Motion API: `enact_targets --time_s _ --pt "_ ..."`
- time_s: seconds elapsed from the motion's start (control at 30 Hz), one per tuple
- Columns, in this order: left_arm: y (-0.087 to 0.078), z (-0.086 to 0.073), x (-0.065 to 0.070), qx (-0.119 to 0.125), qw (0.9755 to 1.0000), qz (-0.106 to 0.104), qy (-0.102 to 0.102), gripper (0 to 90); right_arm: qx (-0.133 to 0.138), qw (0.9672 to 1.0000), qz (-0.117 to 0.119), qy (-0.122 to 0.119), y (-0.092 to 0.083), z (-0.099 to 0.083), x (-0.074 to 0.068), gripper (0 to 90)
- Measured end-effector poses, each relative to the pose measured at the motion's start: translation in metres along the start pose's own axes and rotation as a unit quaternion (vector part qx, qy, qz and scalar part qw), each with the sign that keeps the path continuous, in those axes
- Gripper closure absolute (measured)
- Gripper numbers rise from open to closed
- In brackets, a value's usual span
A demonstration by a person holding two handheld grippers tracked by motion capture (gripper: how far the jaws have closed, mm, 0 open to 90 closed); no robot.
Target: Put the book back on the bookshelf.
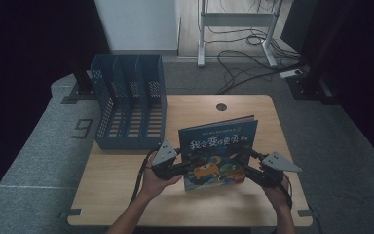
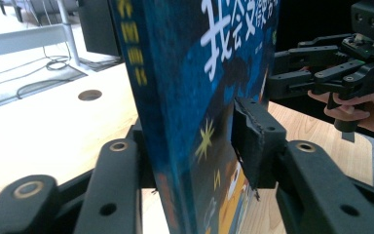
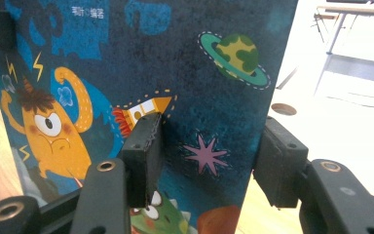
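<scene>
A blue picture book (image 1: 217,151) with white title characters and an orange monster on its cover stands upright on the wooden table (image 1: 126,195). My left gripper (image 1: 187,165) is shut on its left spine edge; in the left gripper view the book (image 2: 190,97) sits clamped between the jaws of the left gripper (image 2: 195,146). My right gripper (image 1: 246,165) is shut on the book's right edge; in the right gripper view the cover (image 3: 141,73) is pinched between the two pads of the right gripper (image 3: 209,151). The right gripper (image 2: 341,63) and its hand also show beyond the book in the left gripper view.
A blue slotted file rack (image 1: 129,100) stands at the table's back left. A round cable hole (image 1: 221,107) lies near the far edge. Cables and a white frame leg (image 1: 200,34) are on the floor beyond. Bare tabletop lies in front of the book.
</scene>
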State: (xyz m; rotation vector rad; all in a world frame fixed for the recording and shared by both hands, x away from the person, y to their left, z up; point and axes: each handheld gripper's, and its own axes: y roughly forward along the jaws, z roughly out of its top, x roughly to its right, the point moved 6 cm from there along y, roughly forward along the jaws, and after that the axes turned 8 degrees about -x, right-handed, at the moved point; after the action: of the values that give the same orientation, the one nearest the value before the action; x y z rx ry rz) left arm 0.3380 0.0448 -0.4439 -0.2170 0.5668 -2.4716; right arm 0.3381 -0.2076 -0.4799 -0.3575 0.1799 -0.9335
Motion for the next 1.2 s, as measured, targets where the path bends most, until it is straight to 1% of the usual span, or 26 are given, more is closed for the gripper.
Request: enact_targets --time_s 0.13,0.27,0.33,0.43,0.5,0.6,0.67,0.77,0.93,1.1,1.2 --pt "-0.001 0.002 0.004 0.001 0.9999 -0.014 -0.001 62.5 -0.002 1.0000 0.007 0.005 0.000 0.000 0.000 46.6" --pt "-0.001 0.005 0.007 0.006 0.9996 -0.024 -0.010 63.9 -0.001 0.9999 0.010 0.007 0.000 -0.001 0.000 45.1" --pt "-0.001 0.007 0.009 0.012 0.9996 -0.025 -0.009 64.3 -0.003 0.9999 0.009 0.007 0.001 -0.001 0.000 44.3" --pt "-0.002 0.009 0.012 0.018 0.9993 -0.033 -0.005 66.1 -0.005 0.9999 0.010 0.009 0.001 -0.001 0.000 43.7" --pt "-0.003 0.009 0.012 0.017 0.9992 -0.035 -0.005 67.9 -0.009 0.9999 0.006 0.008 0.002 -0.002 0.000 43.5" --pt "-0.004 0.008 0.013 0.014 0.9993 -0.035 -0.001 71.6 -0.039 0.9991 -0.015 -0.001 0.008 -0.008 0.001 43.0" --pt "-0.005 0.008 0.013 0.012 0.9992 -0.037 0.000 72.8 -0.047 0.9987 -0.019 -0.003 0.013 -0.012 0.000 41.7" --pt "-0.005 0.007 0.013 0.013 0.9991 -0.040 -0.004 73.5 -0.047 0.9988 -0.017 0.005 0.016 -0.013 0.000 41.2" --pt "-0.005 0.009 0.014 0.017 0.9985 -0.050 -0.013 75.6 -0.045 0.9988 -0.015 0.009 0.017 -0.014 0.000 41.1" --pt "-0.004 0.009 0.015 0.013 0.9980 -0.059 -0.014 78.4 -0.057 0.9982 -0.013 0.011 0.021 -0.017 0.000 40.4" --pt "-0.003 0.008 0.014 0.007 0.9987 -0.050 -0.011 77.8 -0.067 0.9977 -0.004 0.012 0.024 -0.020 -0.002 40.5"
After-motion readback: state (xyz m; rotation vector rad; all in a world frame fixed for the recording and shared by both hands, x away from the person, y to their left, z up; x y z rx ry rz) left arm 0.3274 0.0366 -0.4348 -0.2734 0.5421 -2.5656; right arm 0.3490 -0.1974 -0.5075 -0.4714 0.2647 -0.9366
